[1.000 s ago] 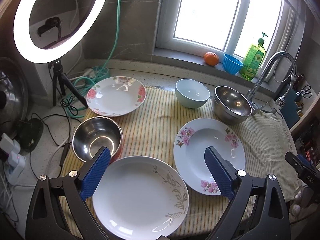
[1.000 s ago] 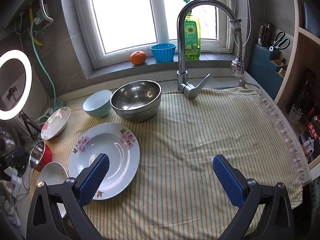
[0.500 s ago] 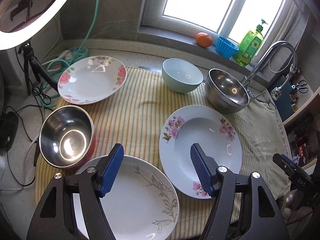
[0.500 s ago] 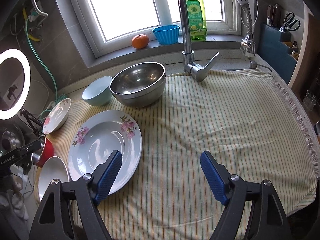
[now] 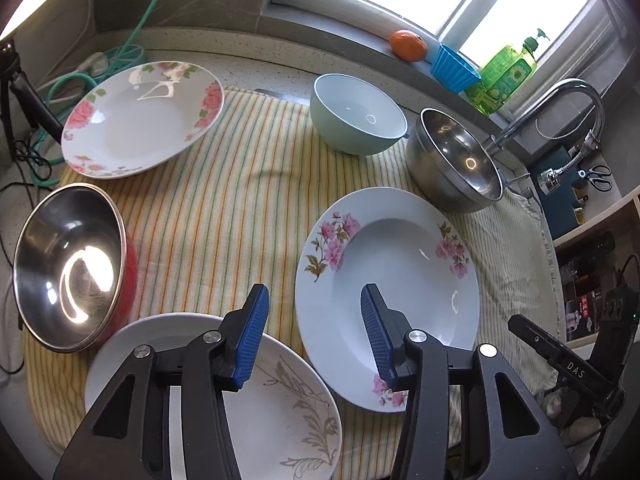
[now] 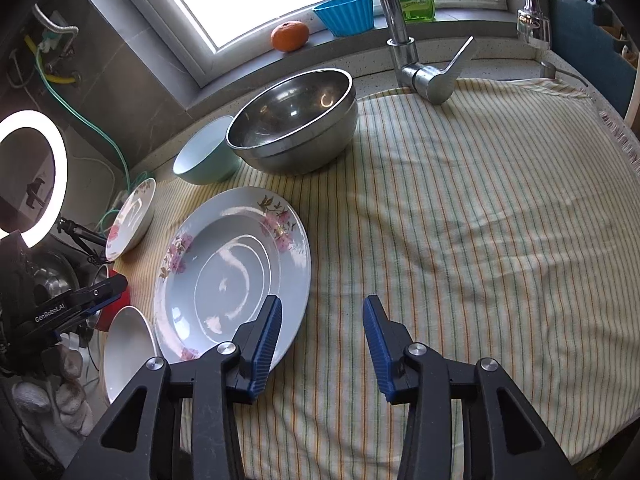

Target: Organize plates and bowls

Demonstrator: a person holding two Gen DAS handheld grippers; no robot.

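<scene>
In the left wrist view my left gripper (image 5: 314,300) hovers over the gap between a leaf-patterned white plate (image 5: 248,424) and a pink-flowered plate (image 5: 400,264). Its jaws are closing with nothing between them. A red-sided steel bowl (image 5: 68,264) sits at the left, a rose-rimmed plate (image 5: 140,124) behind it. Further back stand a pale green bowl (image 5: 356,120) and a large steel bowl (image 5: 456,164). My right gripper (image 6: 320,312) hangs by the pink-flowered plate's (image 6: 232,272) right rim, its jaws closing on nothing.
Everything rests on a striped cloth (image 6: 460,220), whose right half is bare. A faucet (image 6: 400,32) rises at the back. An orange (image 6: 290,35), a blue cup (image 6: 346,12) and a soap bottle (image 5: 504,76) stand on the sill. A ring light (image 6: 32,176) and cables are at the left.
Both grippers have come down and tipped toward the cloth, and both sets of jaws have narrowed from wide apart. The dishes have not moved.
</scene>
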